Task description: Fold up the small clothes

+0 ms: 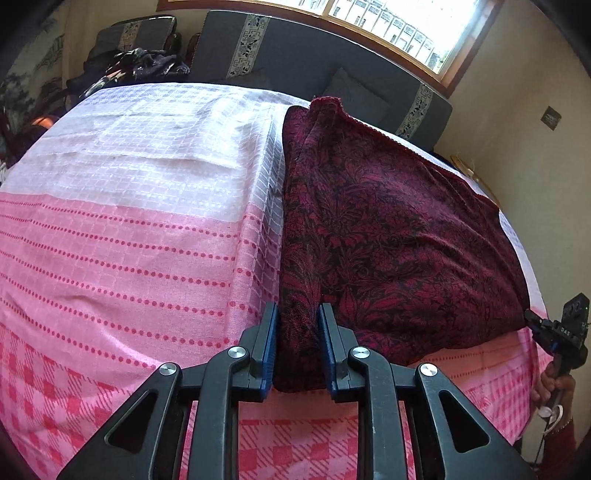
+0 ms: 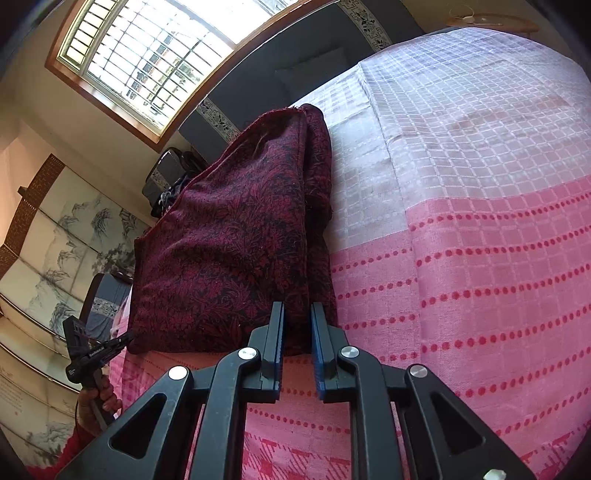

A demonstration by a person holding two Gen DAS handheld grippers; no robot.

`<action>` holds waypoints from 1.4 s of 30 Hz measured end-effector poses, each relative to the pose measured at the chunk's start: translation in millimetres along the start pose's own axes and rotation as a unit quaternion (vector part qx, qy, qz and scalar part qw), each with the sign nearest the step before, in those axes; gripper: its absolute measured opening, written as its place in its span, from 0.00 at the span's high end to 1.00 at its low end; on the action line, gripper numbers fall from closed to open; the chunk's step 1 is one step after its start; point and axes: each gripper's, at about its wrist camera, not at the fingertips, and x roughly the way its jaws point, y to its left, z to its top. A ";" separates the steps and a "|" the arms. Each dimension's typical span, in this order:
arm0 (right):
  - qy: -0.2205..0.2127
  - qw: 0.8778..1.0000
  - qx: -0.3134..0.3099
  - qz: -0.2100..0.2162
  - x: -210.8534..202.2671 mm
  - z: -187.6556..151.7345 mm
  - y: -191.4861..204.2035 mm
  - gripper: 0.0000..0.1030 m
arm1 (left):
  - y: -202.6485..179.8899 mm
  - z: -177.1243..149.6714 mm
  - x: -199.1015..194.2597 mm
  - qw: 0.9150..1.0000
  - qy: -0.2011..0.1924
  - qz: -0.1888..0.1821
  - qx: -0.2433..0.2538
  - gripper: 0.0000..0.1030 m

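Observation:
A dark red floral cloth [image 1: 388, 243] lies folded on a pink and white checked spread [image 1: 129, 229]. My left gripper [image 1: 297, 314] is shut on the cloth's near left corner, with fabric bunched between the blue pads. In the right wrist view the same cloth [image 2: 229, 251] stretches away from me. My right gripper [image 2: 297, 314] is shut on its near right corner. Each gripper shows small in the other's view, the right one [image 1: 554, 328] and the left one [image 2: 96, 350], both at the cloth's near edge.
The spread [image 2: 480, 221] covers a wide flat surface. A dark sofa [image 1: 295, 55] with patterned trim stands behind it under a window [image 1: 406, 26]. A pile of dark clothes [image 1: 136, 66] lies at the far left. A painted screen [image 2: 55, 240] stands at the side.

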 end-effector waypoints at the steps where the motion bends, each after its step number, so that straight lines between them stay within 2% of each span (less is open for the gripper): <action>1: -0.003 1.000 0.008 0.009 -0.6 2.4 -1.5 0.85 | -4.4 1.0 -2.9 1.000 -0.008 0.013 0.011 0.72; 2: -0.007 1.000 0.013 0.013 -1.6 4.3 -2.2 0.83 | -8.6 2.3 -5.3 0.999 -0.015 0.026 0.021 0.70; 4: -0.017 1.000 0.018 0.014 -3.3 7.7 -1.5 0.76 | -18.0 6.5 -8.4 0.998 -0.024 0.045 0.039 0.60; 6: -0.019 1.000 0.015 0.016 -2.0 10.1 2.0 0.66 | -25.1 8.6 -10.3 0.996 -0.034 0.058 0.052 0.54; 9: -0.018 1.000 0.006 0.010 4.2 12.1 6.8 0.62 | -33.9 10.6 -10.6 0.994 -0.040 0.074 0.072 0.49; 16: -0.014 0.999 -0.014 -0.027 18.4 14.1 14.4 0.60 | -44.9 11.3 -7.0 0.988 -0.048 0.104 0.102 0.44; 22: -0.014 0.999 -0.008 -0.033 23.7 19.0 12.5 0.52 | -49.0 15.7 -2.3 0.986 -0.052 0.117 0.107 0.39; 26: -0.012 0.999 -0.010 -0.033 27.4 20.5 14.4 0.43 | -51.4 19.0 2.7 0.984 -0.051 0.124 0.115 0.36; 29: -0.011 0.999 -0.016 -0.035 30.7 20.1 16.9 0.41 | -52.8 21.1 8.0 0.983 -0.047 0.128 0.122 0.33; 33: -0.017 0.999 -0.023 -0.034 30.1 18.0 19.5 0.39 | -48.2 25.4 16.0 0.987 -0.035 0.107 0.115 0.31; 36: -0.020 0.999 -0.029 -0.034 30.4 17.6 20.3 0.38 | -31.9 30.4 24.3 0.996 -0.007 0.047 0.078 0.31; 38: -0.021 0.999 -0.030 -0.031 29.9 16.2 21.1 0.36 | -18.1 34.7 29.5 0.999 0.006 0.006 0.047 0.31; 42: -0.025 0.999 -0.023 -0.022 28.6 15.6 18.7 0.35 | 6.1 45.9 40.1 0.997 0.025 -0.079 -0.008 0.31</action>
